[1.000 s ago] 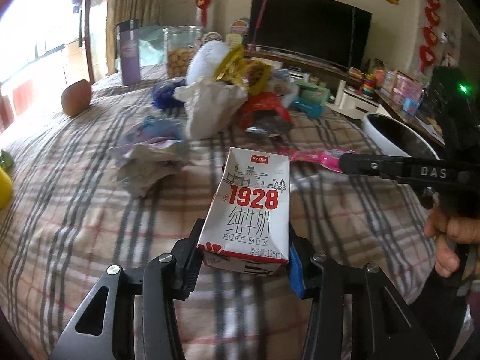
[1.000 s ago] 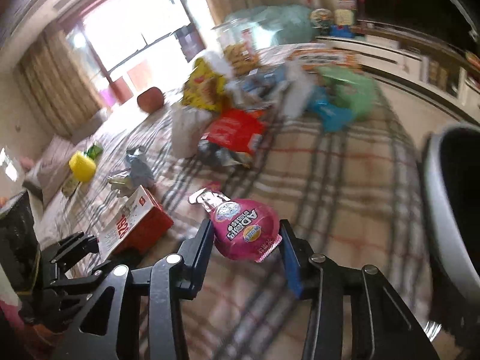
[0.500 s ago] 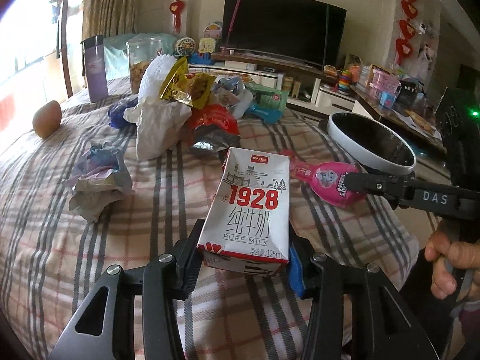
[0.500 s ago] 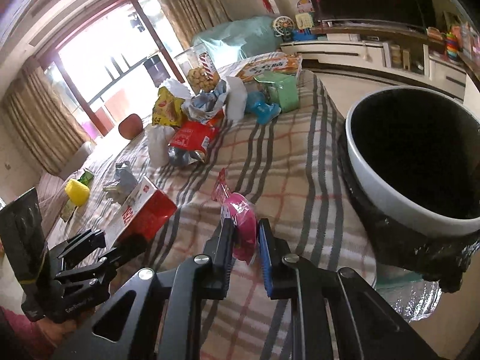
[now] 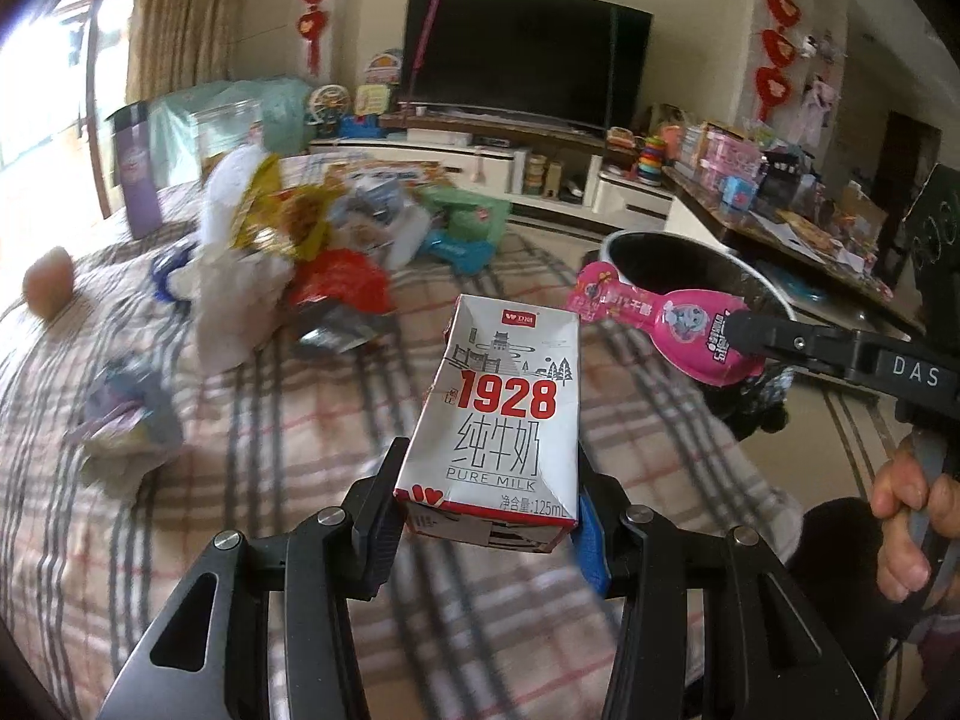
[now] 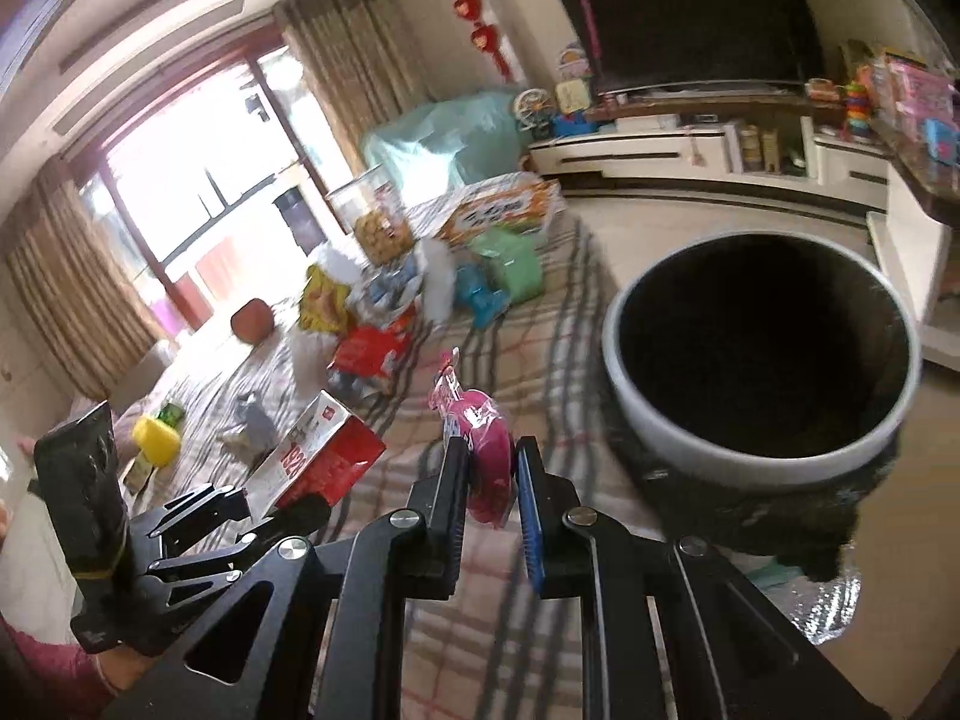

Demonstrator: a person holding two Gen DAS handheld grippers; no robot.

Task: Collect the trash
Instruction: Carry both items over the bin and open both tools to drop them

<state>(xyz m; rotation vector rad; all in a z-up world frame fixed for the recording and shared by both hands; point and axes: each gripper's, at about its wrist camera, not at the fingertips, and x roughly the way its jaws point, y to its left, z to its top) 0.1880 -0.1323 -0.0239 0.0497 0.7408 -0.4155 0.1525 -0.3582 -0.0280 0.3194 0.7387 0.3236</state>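
Pink wrapper (image 6: 480, 468) sits pinched in my right gripper (image 6: 489, 480) beside the bin (image 6: 762, 456) at the table's (image 5: 180, 540) edge; my left gripper (image 5: 486, 516) clamps the carton (image 5: 498, 420) above it.

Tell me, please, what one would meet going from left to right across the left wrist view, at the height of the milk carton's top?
Crumpled paper wad → red snack bag → milk carton → pink candy wrapper → right gripper.

Milk carton (image 5: 501, 420) lies left of wrapper (image 5: 666, 324), bin (image 6: 762, 360) right.
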